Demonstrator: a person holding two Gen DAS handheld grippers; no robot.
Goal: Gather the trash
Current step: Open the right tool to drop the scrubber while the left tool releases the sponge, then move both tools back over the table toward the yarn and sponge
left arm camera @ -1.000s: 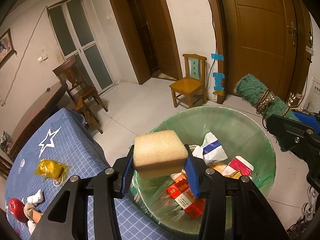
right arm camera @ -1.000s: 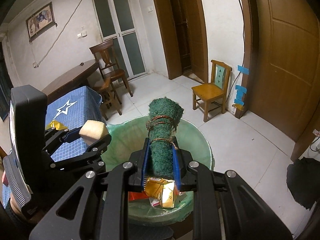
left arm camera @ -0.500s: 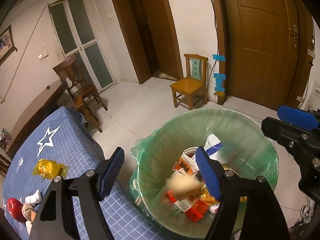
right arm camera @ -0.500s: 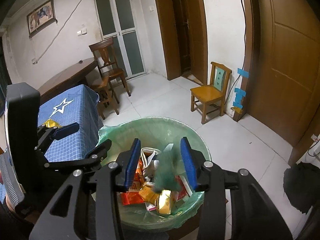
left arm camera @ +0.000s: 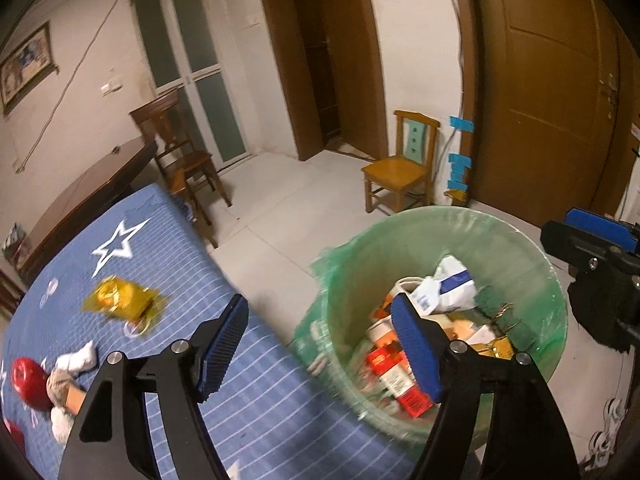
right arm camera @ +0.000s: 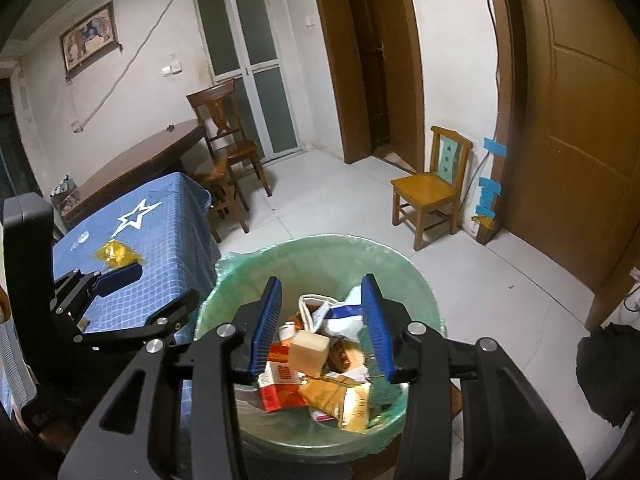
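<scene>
No legible text anywhere; print on red cartons (right arm camera: 280, 376) in bin (right arm camera: 320, 248) too blurred. Only sign: white star (left arm camera: 116, 242) on blue cloth (left arm camera: 168, 240).

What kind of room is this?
Probably a room in someone's home: wooden chairs, a framed picture on the wall, wooden doors, and a table with a blue star cloth beside a trash bin.

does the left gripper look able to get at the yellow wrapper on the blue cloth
Probably yes: the left gripper is open and empty, and the yellow wrapper lies uncovered on the blue tablecloth with nothing between them.
</scene>
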